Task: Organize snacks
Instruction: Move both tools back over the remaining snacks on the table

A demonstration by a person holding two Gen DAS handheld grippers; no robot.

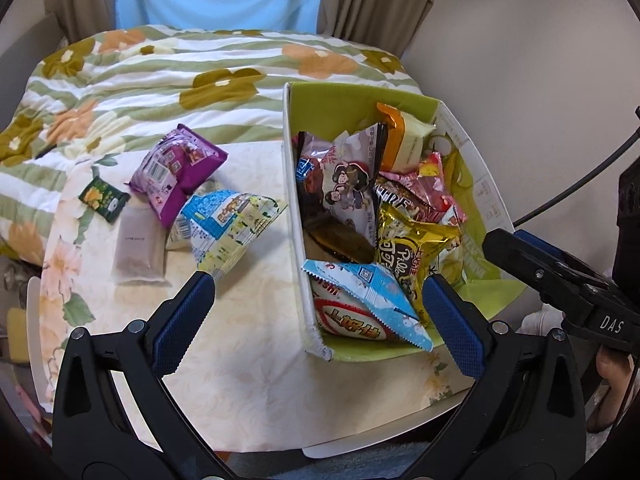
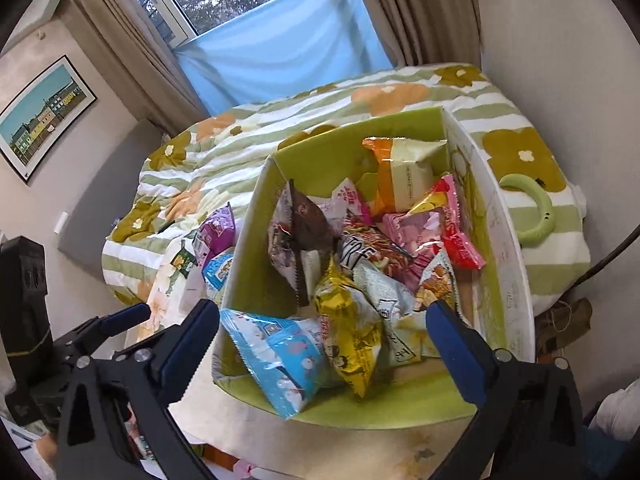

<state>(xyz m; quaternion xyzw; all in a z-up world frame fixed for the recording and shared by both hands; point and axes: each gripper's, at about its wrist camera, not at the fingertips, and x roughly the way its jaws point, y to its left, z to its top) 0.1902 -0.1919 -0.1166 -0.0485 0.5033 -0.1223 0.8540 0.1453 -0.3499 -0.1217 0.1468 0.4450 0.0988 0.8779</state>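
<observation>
A green-lined cardboard box point(image 1: 292, 128) stands on the table, full of snack packets: a gold one point(image 1: 416, 248), a light blue one point(image 1: 368, 304), pink ones and an orange-topped one. The same box point(image 2: 256, 216) fills the right wrist view. Loose on the table left of it lie a purple packet point(image 1: 176, 168), a blue-and-white packet point(image 1: 224, 224), a small dark green packet point(image 1: 104, 198) and a pale flat packet point(image 1: 134, 246). My left gripper point(image 1: 316, 308) is open and empty above the box's near corner. My right gripper point(image 2: 320, 332) is open and empty over the box's near end.
The table carries a pale floral cloth point(image 1: 240, 360). A bed with a green-striped flowered quilt point(image 1: 160, 80) lies behind. A green ring point(image 2: 532, 216) rests on the quilt right of the box. A cable point(image 1: 580, 184) hangs at the right.
</observation>
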